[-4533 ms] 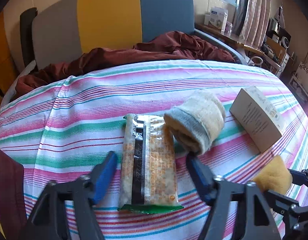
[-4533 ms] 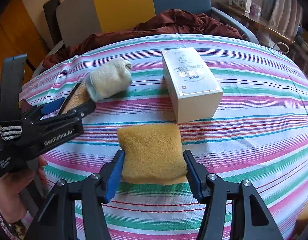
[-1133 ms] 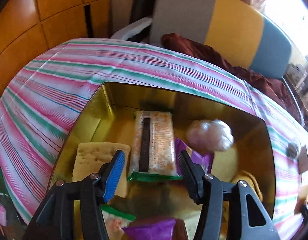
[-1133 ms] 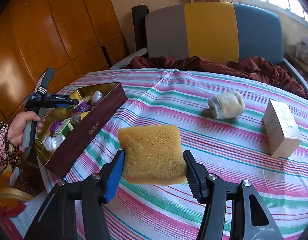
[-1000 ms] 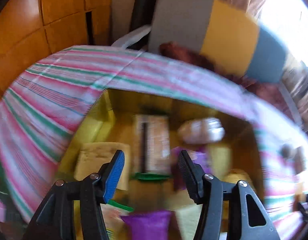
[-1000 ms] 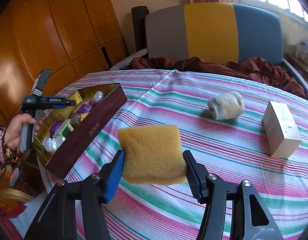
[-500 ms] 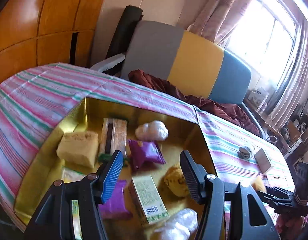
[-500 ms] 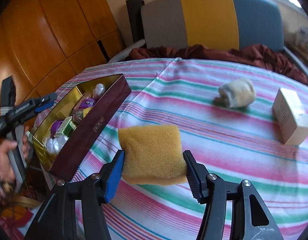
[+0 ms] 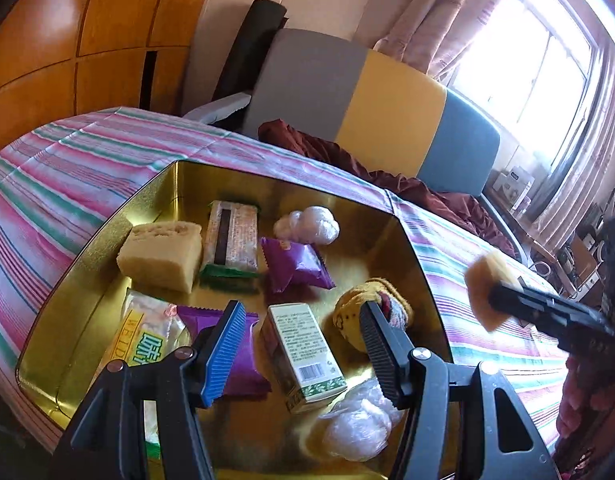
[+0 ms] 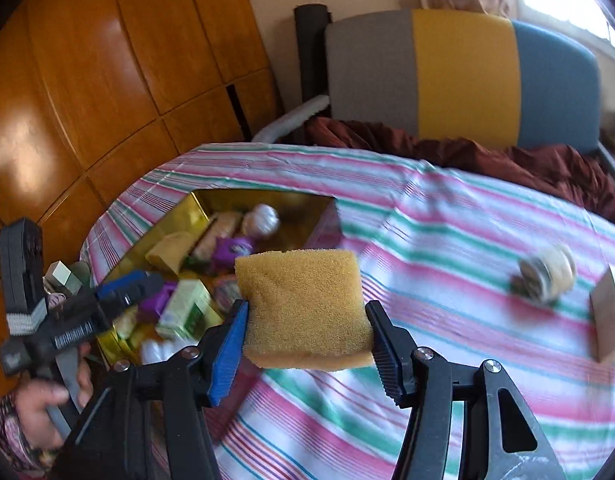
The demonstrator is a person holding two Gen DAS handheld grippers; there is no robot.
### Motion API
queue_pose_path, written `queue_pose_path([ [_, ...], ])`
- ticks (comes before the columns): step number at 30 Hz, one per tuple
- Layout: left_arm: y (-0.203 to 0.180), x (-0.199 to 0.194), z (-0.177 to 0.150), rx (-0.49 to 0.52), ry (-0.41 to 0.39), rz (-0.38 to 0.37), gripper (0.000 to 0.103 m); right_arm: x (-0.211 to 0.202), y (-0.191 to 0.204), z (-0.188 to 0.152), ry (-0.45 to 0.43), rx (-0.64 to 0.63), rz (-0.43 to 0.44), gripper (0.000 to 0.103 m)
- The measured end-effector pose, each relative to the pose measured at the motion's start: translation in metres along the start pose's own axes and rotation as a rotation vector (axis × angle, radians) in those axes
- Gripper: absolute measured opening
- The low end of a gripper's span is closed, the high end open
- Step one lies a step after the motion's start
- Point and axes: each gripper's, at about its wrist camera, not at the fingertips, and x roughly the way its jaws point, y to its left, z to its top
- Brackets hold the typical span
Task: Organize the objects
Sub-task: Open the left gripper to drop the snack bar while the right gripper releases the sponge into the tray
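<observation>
Two jaws of the left gripper (image 9: 301,340) stand apart with nothing between them, above the near half of the gold tin (image 9: 87,248). A second ago the same view sat low over the wafer pack (image 9: 230,240); now the pack lies well ahead of the tips, with the foam block (image 9: 161,254) to its left and a purple packet (image 9: 297,266) ahead of the right finger. A small carton (image 9: 303,350) lies under the gap, a rolled sock (image 9: 373,304) just beyond the right fingertip. To the right, the right gripper (image 9: 492,294) has come into sight, holding the sponge (image 9: 481,278) over the striped cloth (image 9: 67,160). Beyond the table: a grey, yellow and blue chair (image 9: 387,120), maroon fabric, wood panels, a bright window (image 9: 519,60).

In the right wrist view, the right gripper (image 10: 305,334) is clamped on the sponge (image 10: 303,308), both pads against its sides. A second ago the tin lay far to the left; now its near end is just ahead-left of the sponge, the tin (image 10: 195,212) partly hidden behind it. The left gripper (image 10: 119,288) crosses low on the left, its hand (image 10: 47,404) below. A second sock (image 10: 547,274) and a box (image 10: 609,314) lie far right on the cloth, blurred.
</observation>
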Motion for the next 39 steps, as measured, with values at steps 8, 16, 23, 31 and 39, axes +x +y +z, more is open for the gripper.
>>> queue_pose_path([
  [8, 0.008, -0.010, 0.011, -0.016, -0.042, 0.036, 0.060, 0.033, 0.043, 0.037, -0.038, -0.074, -0.083, 0.059],
  [16, 0.021, -0.009, 0.013, -0.079, -0.029, 0.048, 0.060, 0.082, 0.057, 0.050, 0.032, -0.130, -0.161, 0.060],
  [23, 0.021, -0.007, 0.011, -0.080, -0.021, 0.046, 0.060, 0.105, 0.055, 0.056, 0.068, -0.153, -0.202, 0.061],
  [31, 0.020, -0.007, 0.011, -0.078, -0.017, 0.046, 0.060, 0.116, 0.057, 0.059, 0.087, -0.144, -0.221, 0.071],
  [39, 0.019, -0.007, 0.009, -0.080, -0.010, 0.043, 0.060, 0.111, 0.054, 0.054, 0.075, -0.112, -0.212, 0.073],
])
